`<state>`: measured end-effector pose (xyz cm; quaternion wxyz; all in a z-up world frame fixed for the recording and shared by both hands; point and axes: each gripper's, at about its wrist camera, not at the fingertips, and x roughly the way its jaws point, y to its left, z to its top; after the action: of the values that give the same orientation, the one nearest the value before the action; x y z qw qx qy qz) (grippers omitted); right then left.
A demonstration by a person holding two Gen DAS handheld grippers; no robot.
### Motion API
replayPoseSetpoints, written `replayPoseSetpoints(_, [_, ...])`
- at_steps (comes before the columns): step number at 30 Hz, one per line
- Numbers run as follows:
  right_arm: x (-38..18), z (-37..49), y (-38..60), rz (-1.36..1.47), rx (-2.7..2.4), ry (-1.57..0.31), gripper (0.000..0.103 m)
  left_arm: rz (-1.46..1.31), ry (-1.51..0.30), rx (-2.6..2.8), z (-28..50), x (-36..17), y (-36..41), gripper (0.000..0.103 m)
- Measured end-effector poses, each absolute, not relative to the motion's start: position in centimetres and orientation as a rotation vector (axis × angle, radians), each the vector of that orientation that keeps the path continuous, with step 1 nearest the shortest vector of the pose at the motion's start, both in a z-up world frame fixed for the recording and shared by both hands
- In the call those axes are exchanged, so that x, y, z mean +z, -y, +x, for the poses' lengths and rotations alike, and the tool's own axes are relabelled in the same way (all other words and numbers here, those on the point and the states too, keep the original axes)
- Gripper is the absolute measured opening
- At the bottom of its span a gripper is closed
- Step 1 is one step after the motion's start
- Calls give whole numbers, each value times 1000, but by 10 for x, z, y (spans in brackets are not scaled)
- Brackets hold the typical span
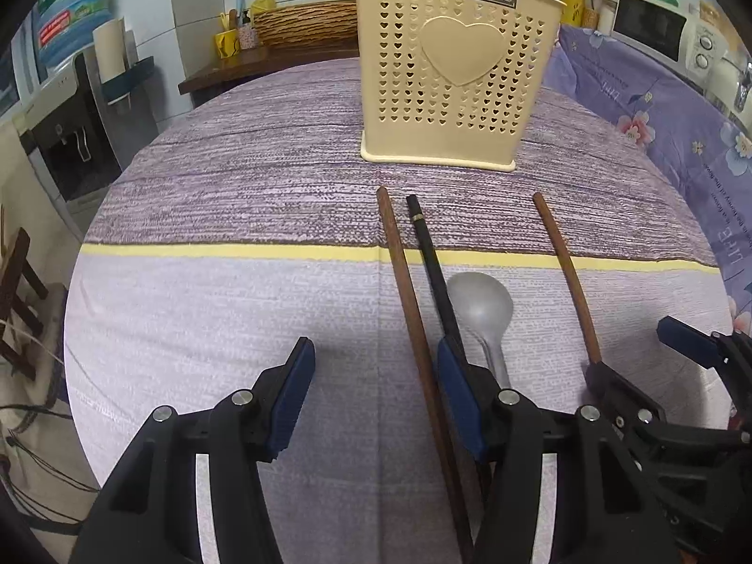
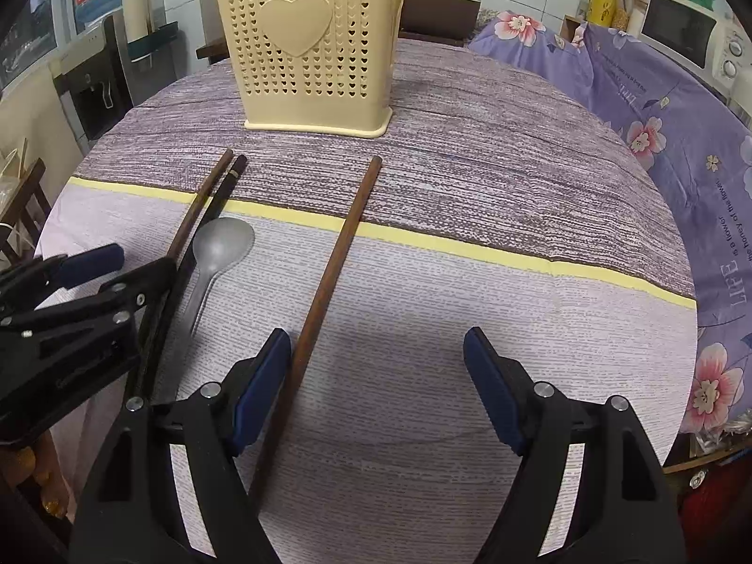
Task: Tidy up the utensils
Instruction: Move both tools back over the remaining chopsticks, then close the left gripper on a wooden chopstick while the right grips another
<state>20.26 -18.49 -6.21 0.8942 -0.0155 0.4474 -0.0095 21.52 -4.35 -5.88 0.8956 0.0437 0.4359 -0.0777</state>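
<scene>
Four loose utensils are lying on the table in front of the holder, and I am working both grippers over them.

Largest first: the striped tablecloth [image 1: 211,310] is carrying the cream holder [image 1: 451,75] at the far side, already keeping a few sticks upright. Nearer me are two brown chopsticks, one black chopstick [image 1: 430,254] and one grey spoon [image 1: 479,310], all pointing lengthwise toward the holder. My left gripper [image 1: 376,399] is standing half apart, the left brown chopstick [image 1: 404,282] just inside its right pad, not yet pinched. My right gripper [image 2: 378,385] is gaping wide, the right brown chopstick [image 2: 329,272] running just beside its left pad. Each hand is nearest its own stick.
</scene>
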Motion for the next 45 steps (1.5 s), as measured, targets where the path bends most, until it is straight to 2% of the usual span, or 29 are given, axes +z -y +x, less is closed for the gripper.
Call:
replayPoseSetpoints(13, [-50,230,210,110,-3,-902,75,40,-927,-164,249,-55,23,53])
replayPoseSetpoints(20, [-40,271,213,169,-24,-889,55,2,-930,-147,268,-54,27,53])
replayPoseSetpoints(24, [-48,289,203,131,-32,-917,37,-1,-916,-125,273,-53,29,38])
replayPoseSetpoints(27, [-54,294,196,102,-43,-923,33,-5,-911,-125,271,-53,31,26])
replayPoseSetpoints(35, [-57,308,196,84,-78,-920,11,19,-906,-129,280,-54,37,13])
replayPoseSetpoints(37, [-57,313,196,81,-77,-918,10,13,-912,-133,284,-53,37,10])
replayPoseSetpoints(45, [-57,320,198,79,-54,-906,9,22,-909,-149,295,-53,39,9])
